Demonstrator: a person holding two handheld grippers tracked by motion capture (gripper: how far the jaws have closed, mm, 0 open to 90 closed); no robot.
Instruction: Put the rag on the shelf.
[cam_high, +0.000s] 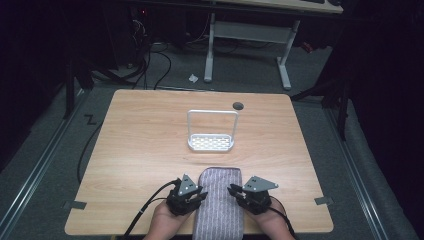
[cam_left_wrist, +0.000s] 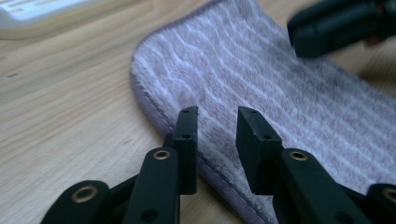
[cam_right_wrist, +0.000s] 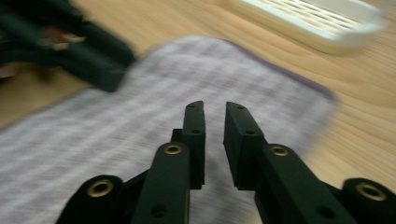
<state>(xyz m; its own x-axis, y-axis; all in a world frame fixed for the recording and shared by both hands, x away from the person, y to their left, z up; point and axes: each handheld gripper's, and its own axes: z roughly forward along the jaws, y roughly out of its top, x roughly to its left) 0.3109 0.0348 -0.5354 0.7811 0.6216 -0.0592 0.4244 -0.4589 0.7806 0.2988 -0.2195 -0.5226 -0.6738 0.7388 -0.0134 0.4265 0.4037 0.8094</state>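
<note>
The folded towel is lying flat at the lower centre of the worktop; the left gripper and right gripper are flanking it, jaws released, gripping nothing; lifting is judged not yet begun.

Dim, dark-edged high view around a lit table; motion-smeared right gripper view, soft backgrounds.

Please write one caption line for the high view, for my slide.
Two hand-held grippers, left gripper and right gripper, flank a folded striped towel on a wooden table before a white rack.
</note>
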